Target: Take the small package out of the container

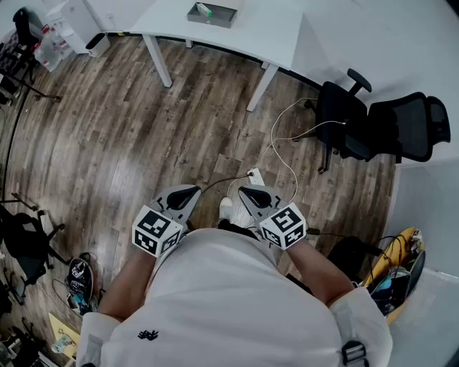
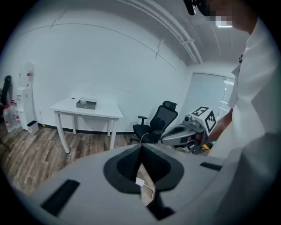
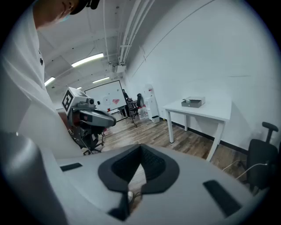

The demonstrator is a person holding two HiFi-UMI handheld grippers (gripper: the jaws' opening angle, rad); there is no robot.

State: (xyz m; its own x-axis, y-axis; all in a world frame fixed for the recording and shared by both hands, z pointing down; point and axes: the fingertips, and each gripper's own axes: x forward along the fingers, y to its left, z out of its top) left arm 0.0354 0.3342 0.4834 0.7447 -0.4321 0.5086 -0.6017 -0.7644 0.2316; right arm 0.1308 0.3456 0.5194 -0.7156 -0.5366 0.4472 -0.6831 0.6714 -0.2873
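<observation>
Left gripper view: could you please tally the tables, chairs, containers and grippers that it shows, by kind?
Tables: 1, the white table
Chairs: 1, the black office chair
Containers: 1, the grey container on the table
Grippers: 2, the left gripper and the right gripper
Total: 5

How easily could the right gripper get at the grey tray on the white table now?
Probably not from here: the right gripper sits close to the person's body, and a stretch of wooden floor lies between it and the tray on the table.
</observation>
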